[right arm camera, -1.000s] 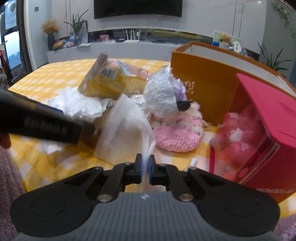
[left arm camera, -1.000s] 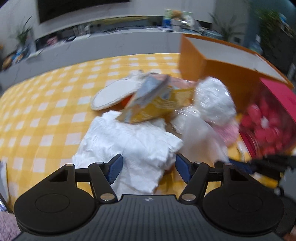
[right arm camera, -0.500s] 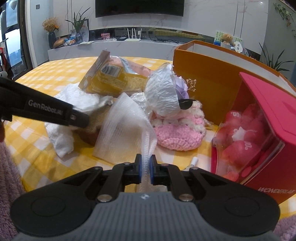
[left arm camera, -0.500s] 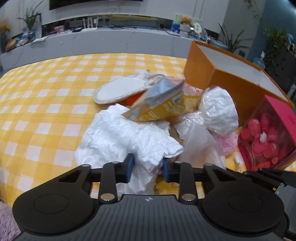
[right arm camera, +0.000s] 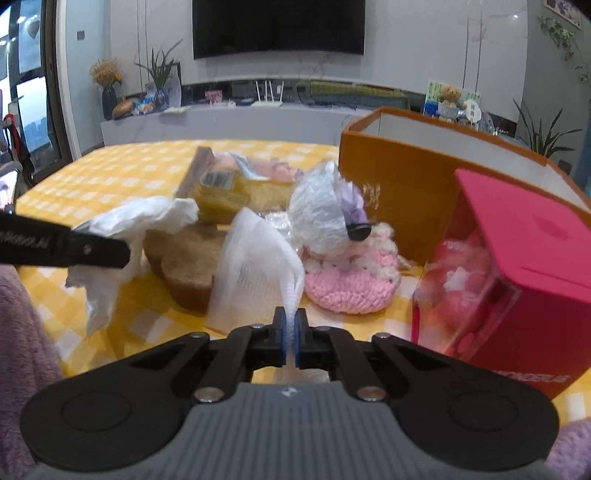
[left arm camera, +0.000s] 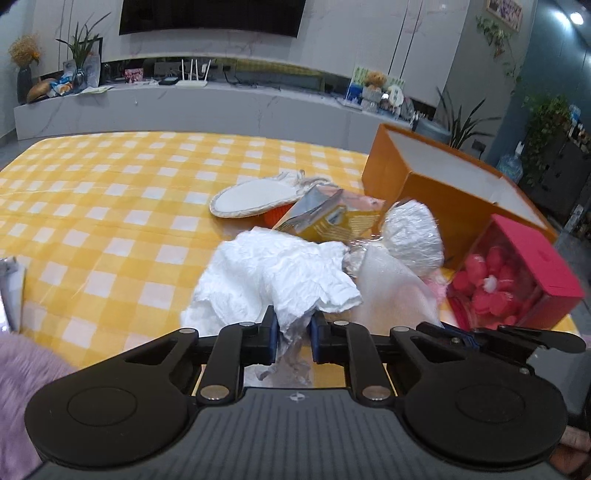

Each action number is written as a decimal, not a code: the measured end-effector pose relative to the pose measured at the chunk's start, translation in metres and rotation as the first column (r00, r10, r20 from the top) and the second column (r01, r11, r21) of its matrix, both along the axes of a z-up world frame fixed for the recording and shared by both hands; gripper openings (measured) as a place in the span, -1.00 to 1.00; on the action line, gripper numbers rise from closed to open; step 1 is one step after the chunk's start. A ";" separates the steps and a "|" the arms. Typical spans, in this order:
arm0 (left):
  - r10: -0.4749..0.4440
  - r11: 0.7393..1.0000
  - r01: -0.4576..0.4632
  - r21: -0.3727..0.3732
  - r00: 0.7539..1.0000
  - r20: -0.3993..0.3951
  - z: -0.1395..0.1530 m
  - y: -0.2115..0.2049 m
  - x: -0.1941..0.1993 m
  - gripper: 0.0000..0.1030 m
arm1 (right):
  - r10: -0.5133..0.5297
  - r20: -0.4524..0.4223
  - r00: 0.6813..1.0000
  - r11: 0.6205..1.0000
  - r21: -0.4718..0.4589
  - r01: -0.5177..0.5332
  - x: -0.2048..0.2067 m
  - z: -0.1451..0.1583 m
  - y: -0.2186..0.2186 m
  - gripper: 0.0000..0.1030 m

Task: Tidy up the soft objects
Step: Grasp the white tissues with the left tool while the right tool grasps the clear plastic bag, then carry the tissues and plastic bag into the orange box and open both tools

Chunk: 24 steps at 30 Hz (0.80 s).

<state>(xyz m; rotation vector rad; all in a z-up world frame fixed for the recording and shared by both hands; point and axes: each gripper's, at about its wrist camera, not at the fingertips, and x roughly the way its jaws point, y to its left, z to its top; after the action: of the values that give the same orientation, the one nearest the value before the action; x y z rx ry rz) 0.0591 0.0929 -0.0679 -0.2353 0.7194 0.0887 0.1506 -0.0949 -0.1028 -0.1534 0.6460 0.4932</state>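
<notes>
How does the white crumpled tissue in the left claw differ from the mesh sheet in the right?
The crumpled tissue is opaque and wrinkled; the mesh sheet is translucent and finely netted. The left claw is closing with a thick wad between its pads; the right claw is shut on a thin edge. Both are white and limp.

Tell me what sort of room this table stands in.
Most likely a home living room: a large wall-mounted television hangs above a long low media console, with potted plants and a teddy bear on display behind the yellow checked tablecloth.
</notes>
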 end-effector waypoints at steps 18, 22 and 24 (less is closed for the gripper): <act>-0.075 0.997 0.076 -0.002 0.991 0.107 0.027 -0.030 -0.025 -0.65 | -0.082 0.158 0.984 0.977 0.207 0.048 -0.051 0.061 -0.052 -0.99; -0.109 0.994 0.110 0.001 0.984 0.139 0.038 -0.041 -0.018 -0.65 | -0.128 0.183 0.975 0.962 0.262 0.077 -0.053 0.079 -0.067 -0.99; -0.125 0.992 0.126 -0.001 0.979 0.159 0.046 -0.045 -0.011 -0.65 | -0.149 0.194 0.970 0.957 0.274 0.092 -0.050 0.087 -0.073 -0.99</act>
<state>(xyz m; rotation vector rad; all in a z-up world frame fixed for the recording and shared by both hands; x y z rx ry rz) 0.0482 0.0474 -0.0219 -0.2043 0.5751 -0.0538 0.1004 -0.1684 -0.0158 0.0853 0.3722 0.4323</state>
